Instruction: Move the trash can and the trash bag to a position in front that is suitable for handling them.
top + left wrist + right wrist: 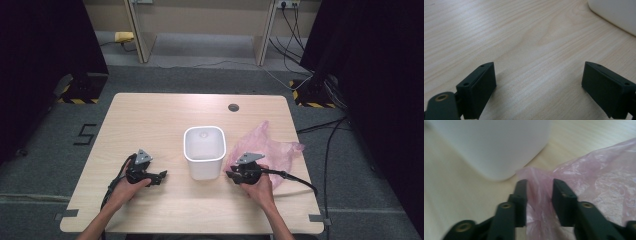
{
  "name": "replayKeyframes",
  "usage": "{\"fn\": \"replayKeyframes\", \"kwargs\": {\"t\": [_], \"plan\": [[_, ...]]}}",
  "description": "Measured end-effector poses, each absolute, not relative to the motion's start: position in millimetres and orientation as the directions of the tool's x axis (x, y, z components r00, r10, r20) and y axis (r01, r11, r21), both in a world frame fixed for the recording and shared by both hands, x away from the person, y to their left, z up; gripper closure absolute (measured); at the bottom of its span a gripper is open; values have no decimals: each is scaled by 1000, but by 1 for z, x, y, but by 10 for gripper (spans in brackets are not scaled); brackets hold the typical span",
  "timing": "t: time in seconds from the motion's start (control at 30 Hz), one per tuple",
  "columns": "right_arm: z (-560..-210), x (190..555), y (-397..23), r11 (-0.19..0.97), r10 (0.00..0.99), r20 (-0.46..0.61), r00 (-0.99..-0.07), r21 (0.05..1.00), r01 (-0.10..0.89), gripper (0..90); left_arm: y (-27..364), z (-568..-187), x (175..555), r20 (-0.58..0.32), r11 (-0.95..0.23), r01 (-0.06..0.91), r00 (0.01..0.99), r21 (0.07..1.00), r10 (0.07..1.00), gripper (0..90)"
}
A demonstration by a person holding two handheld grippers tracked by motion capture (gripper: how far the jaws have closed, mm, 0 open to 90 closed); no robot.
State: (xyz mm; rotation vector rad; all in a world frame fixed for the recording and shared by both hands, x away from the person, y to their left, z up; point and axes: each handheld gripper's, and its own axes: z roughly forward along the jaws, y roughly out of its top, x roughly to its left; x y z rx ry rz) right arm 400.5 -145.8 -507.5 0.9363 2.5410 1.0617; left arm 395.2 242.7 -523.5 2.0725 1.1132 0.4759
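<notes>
A white square bin [204, 150] stands upright at the middle of the wooden table [150, 120]. A crumpled pink plastic bag [280, 147] lies flat to its right. My right gripper [229, 175] sits at the bag's near-left corner, just beside the bin. In the right gripper view the jaws [539, 192] are closed on a bunched fold of the bag [599, 177], with the bin's wall [491, 145] right ahead. My left gripper [162, 176] rests left of the bin, pointing at it. Its jaws [539, 85] stand wide open over bare wood, and a corner of the bin [614, 12] shows ahead.
A dark round grommet [233, 107] sits in the table near its far edge. Cables trail from both grippers toward the near edge. Black curtains and stand feet flank the table on the floor.
</notes>
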Motion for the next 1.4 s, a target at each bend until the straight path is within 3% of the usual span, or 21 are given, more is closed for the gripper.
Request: {"fn": "replayKeyframes", "kwargs": {"t": [0.1, 0.2, 0.3, 0.33, 0.37, 0.47, 0.53, 0.57, 0.7, 0.8, 1.0, 1.17, 1.4], "plan": [[-502, 387, -154, 638, 530, -33, -848, 674, 372, 800, 243, -524, 395, -16, -364, 562, 558, 743, 830, 114], [-500, 381, -159, 665, 488, -49, -871, 667, 335, 797, 243, -524, 395, -16, -364, 562, 558, 743, 830, 114], [-497, 374, -171, 639, 496, -34, -867, 690, 339, 656, 243, -524, 395, -16, -364, 562, 558, 743, 830, 114], [-492, 373, -178, 558, 569, 10, -822, 731, 394, 552, 243, -523, 395, -15, -365, 562, 559, 742, 829, 114], [-488, 374, -182, 522, 602, 21, -799, 746, 413, 502, 243, -523, 395, -15, -365, 562, 559, 742, 829, 114], [-482, 378, -189, 419, 686, 56, -726, 784, 457, 427, 243, -523, 395, -15, -365, 562, 559, 742, 829, 114], [-478, 384, -204, 299, 809, 72, -583, 804, 515, 392, 243, -523, 395, -15, -365, 562, 558, 742, 829, 114], [-478, 384, -204, 299, 809, 72, -583, 804, 515, 392, 243, -523, 395, -15, -365, 562, 558, 742, 829, 113], [-478, 388, -224, 238, 912, 15, -411, 796, 556, 374, 243, -524, 395, -16, -364, 562, 558, 743, 830, 113], [-480, 390, -232, 222, 938, -12, -346, 786, 577, 363, 243, -524, 395, -16, -364, 562, 558, 743, 830, 113], [-496, 403, -238, 222, 945, 12, -327, 710, 668, 368, 243, -524, 395, -16, -364, 562, 558, 742, 829, 113], [-505, 420, -234, 237, 932, 36, -360, 690, 684, 370, 242, -523, 395, -15, -365, 563, 558, 742, 830, 111], [-508, 450, -216, 331, 858, 55, -510, 701, 632, 380, 242, -523, 395, -15, -365, 563, 558, 742, 830, 111]]}}
